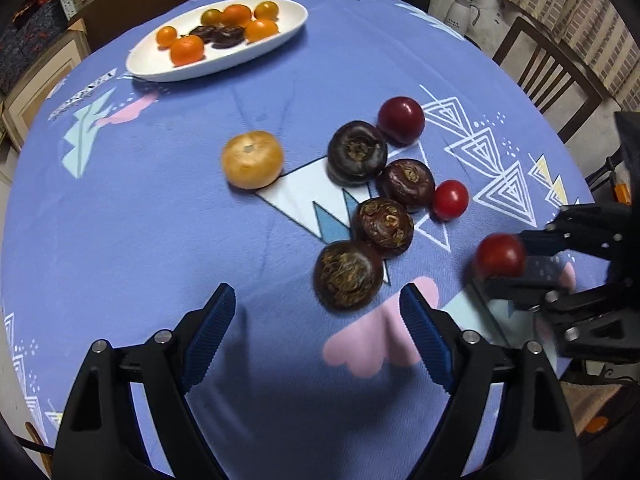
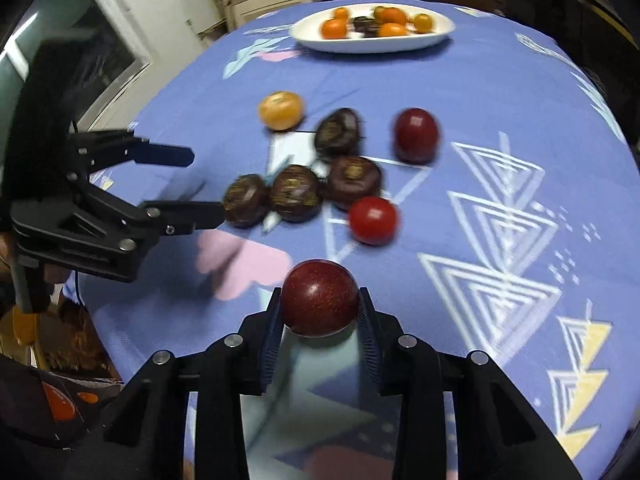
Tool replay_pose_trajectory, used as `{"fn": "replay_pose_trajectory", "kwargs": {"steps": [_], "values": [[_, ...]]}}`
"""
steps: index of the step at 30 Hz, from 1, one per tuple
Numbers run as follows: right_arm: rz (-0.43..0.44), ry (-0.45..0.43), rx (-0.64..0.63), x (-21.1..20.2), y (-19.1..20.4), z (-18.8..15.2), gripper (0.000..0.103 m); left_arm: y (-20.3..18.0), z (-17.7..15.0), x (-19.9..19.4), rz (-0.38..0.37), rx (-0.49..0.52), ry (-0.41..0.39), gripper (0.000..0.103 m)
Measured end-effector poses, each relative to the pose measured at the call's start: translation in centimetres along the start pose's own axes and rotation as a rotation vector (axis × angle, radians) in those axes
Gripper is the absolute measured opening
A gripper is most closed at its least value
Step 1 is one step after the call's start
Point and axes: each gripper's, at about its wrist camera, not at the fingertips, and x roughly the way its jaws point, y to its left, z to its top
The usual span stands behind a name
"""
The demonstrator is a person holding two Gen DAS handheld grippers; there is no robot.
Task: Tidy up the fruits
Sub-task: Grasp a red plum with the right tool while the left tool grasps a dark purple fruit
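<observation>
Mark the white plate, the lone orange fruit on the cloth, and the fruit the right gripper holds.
white plate (image 1: 152,65): left wrist view, bare near rim.
orange fruit (image 1: 253,165): left wrist view, top centre.
held red fruit (image 2: 319,298): right wrist view, front face.

Dark red plum (image 2: 319,304) clamped, other fruits (image 1: 362,184) loose on cloth

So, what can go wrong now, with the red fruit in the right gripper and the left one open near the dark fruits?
1. The right gripper pinches the round red fruit only at its sides; it might slip out when lifted.
2. The open left gripper hangs close to the nearest dark fruit, which touches its neighbour; a nudge could roll the cluster.
</observation>
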Motion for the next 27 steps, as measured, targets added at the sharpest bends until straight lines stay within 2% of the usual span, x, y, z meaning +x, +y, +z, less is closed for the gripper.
{"fn": "replay_pose_trajectory", "kwargs": {"steps": [6, 8, 12, 15, 21, 27], "values": [[0.005, -0.007, 0.057, -0.8, -1.2, -0.7, 0.036, -0.6, 0.4, 2.1, 0.016, 0.035, 0.026, 0.082], [0.006, -0.005, 0.059, -0.8, -1.1, -0.8, 0.036, -0.6, 0.4, 2.7, 0.020, 0.034, 0.036, 0.079], [0.013, 0.003, 0.061, -0.7, -1.1, -0.8, 0.036, -0.5, 0.5, 2.2, -0.011, 0.048, 0.029, 0.040], [0.016, 0.001, 0.061, -0.9, -1.1, -0.6, 0.036, 0.0, 0.6, 1.9, -0.022, 0.033, 0.041, 0.040], [0.028, -0.006, 0.061, -1.3, -1.6, 0.8, 0.036, 2.0, 1.1, -1.2, 0.007, -0.008, -0.022, 0.040], [0.080, -0.066, 0.048, -2.9, -1.8, 5.7, 0.036, 5.7, 4.7, -5.1, 0.030, -0.074, -0.122, 0.040]]}}
